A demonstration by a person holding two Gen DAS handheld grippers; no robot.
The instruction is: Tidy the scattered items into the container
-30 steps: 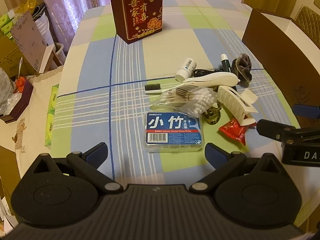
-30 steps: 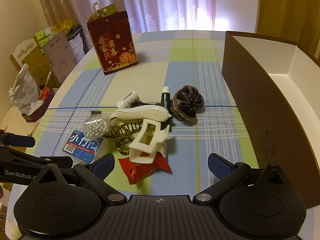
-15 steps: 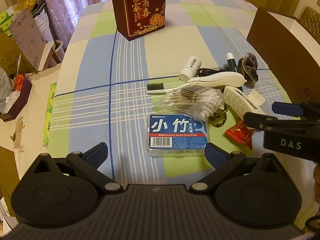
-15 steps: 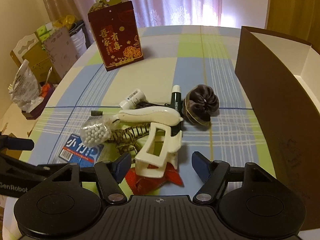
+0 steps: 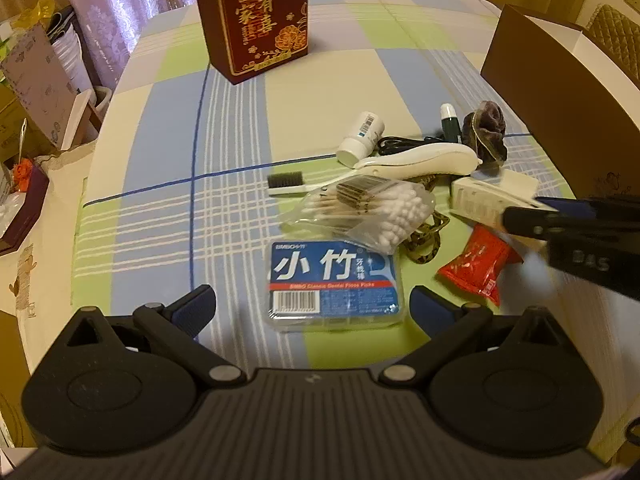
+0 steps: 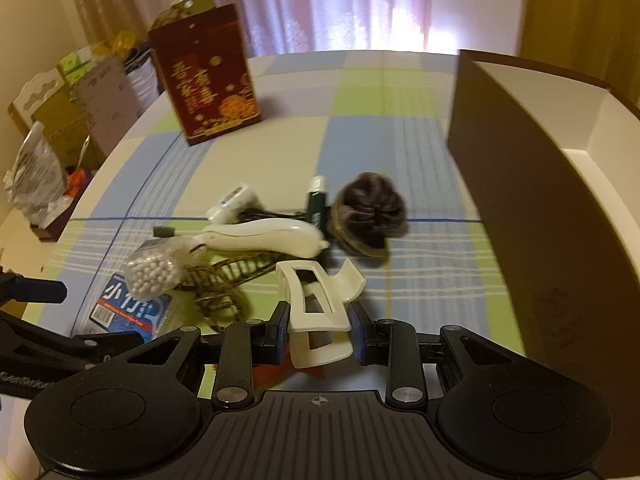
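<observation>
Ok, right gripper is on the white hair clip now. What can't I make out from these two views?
- Box interior: right wrist view, near wall hides the floor; contents unknown.
- Red snack packet: right wrist view, mostly hidden under the right gripper and white hair clip.
- Right gripper's clamp on the clip: left wrist view, motion-blurred.
- Black cable: ends hidden behind the white handheld device.

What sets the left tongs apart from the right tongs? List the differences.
The left tongs are wide open and hold nothing; the right tongs are shut on the white hair clip. The left tongs hover over the floss box; the right tongs sit above the red packet. Both have blue pads.
</observation>
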